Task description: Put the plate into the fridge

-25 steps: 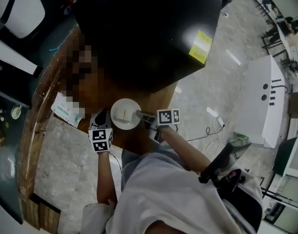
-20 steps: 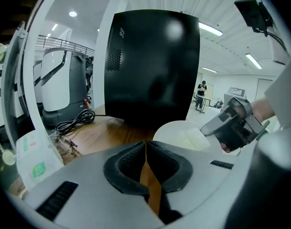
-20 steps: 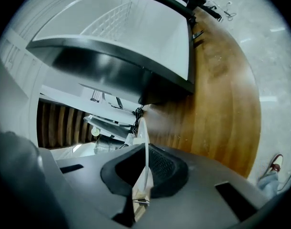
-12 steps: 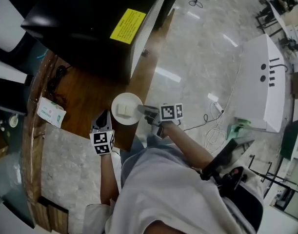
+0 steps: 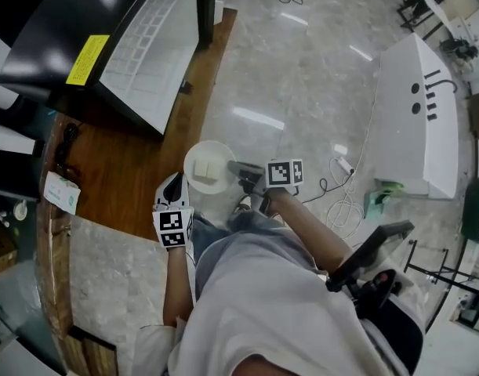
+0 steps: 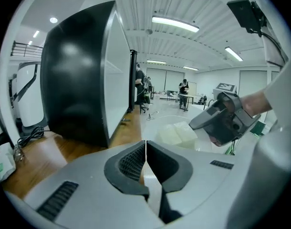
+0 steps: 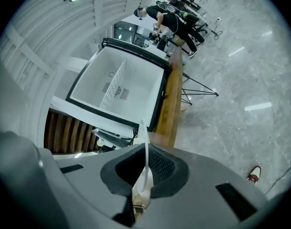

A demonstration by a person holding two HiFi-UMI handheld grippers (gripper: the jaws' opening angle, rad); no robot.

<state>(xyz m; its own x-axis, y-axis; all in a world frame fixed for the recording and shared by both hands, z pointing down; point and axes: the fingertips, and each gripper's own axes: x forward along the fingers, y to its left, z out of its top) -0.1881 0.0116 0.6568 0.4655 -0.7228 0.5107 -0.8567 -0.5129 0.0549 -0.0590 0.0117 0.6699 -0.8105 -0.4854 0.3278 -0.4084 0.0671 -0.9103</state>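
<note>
Since a second ago the round white plate [image 5: 198, 157], pinched by its rim in the closed right gripper [image 5: 234, 168], has left the brown wooden counter [image 5: 114, 171], and the black fridge [image 5: 149, 49] at eleven o'clock now shows its open white inside, ready for loading, while the left gripper [image 5: 174, 185] is closed on nothing.

An open lab hall: ceiling strip lights [image 6: 175, 24], polished floor [image 5: 302, 92], people [image 7: 170, 19] working beyond.
</note>
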